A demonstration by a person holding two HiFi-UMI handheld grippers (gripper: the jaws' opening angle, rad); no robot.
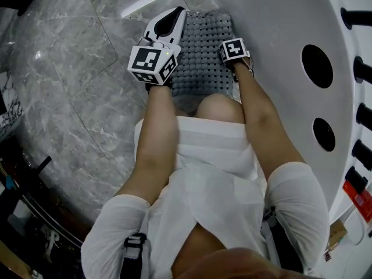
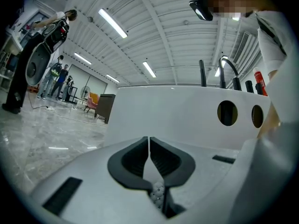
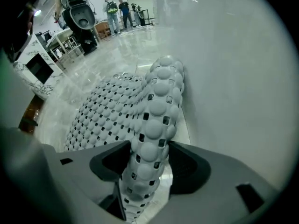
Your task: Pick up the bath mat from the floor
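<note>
Big white bathtub (image 1: 279, 16) fills the right side of the head view, grey marble floor (image 1: 70, 68) on the left. The grey bobbly bath mat (image 1: 203, 68) lies at top centre, right up against the tub. The right gripper (image 3: 148, 155) is clamped on a raised fold of its edge – pads touching both sides. The left gripper (image 2: 149, 146) sits over the mat's left edge, jaws pinched together with nothing in them.
</note>
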